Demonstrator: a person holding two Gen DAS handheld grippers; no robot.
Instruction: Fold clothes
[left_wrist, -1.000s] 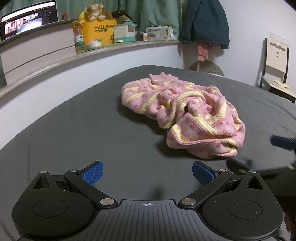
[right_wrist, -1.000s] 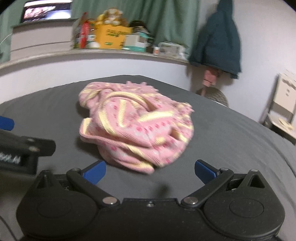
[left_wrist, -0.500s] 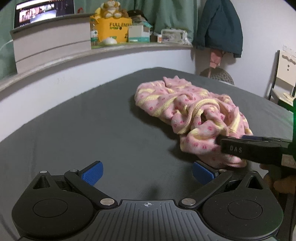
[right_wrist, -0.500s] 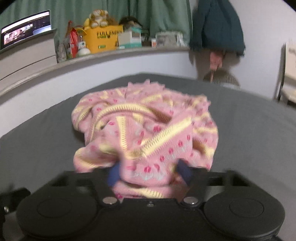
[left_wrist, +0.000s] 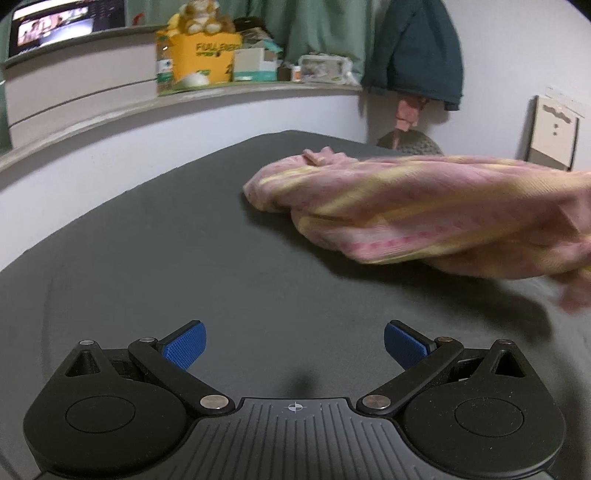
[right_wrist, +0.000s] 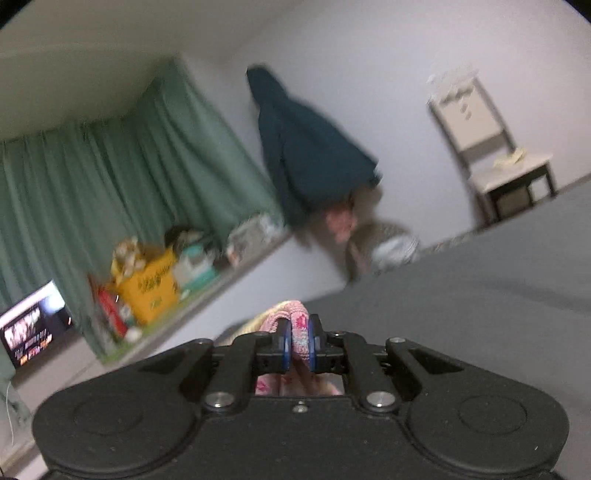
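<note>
The pink-and-yellow knit sweater (left_wrist: 424, 210) is stretched out, partly lifted off the dark grey bed (left_wrist: 184, 258), not yet spread flat. The right gripper (right_wrist: 299, 341) has its jaws closing, pinching a fold of it. The left gripper (left_wrist: 295, 347) hangs near, jaws wide and empty. All folding remains.

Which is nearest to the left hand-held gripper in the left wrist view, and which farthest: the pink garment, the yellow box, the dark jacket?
From the left hand-held gripper:
1. Pink garment, on the dark bed cover, ahead and to the right.
2. Yellow box, on the shelf behind the bed, upper left.
3. Dark jacket, hanging on the wall, upper right.
Box and jacket are close to call.
</note>
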